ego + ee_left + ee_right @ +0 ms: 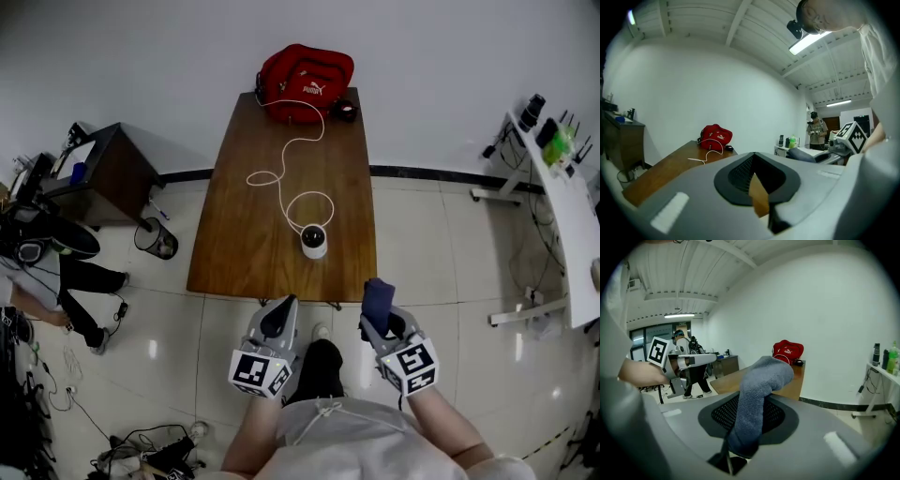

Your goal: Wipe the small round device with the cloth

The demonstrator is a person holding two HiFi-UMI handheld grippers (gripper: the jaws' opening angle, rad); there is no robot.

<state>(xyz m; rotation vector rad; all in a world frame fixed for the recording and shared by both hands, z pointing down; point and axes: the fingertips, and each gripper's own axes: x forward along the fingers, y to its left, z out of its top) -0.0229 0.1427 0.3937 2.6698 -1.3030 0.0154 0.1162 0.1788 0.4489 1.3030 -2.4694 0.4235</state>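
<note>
The person wears a pale shirt (352, 436) and dark trousers (316, 367); the grey left gripper (282, 309) and right gripper (384, 328) bear black-and-white marker cubes.

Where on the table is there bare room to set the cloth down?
The near left part of the table, between the white cable and the left edge, is bare. So is the strip right of the cable, beyond the round device. The far end is crowded by the red bag.

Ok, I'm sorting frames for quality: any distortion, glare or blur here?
Head view: fisheye bends the room, and glare spots dot the floor. Left gripper view: dark corners, lamp blown out. Right gripper view: dark corners, cloth sharp enough to show its weave.
</note>
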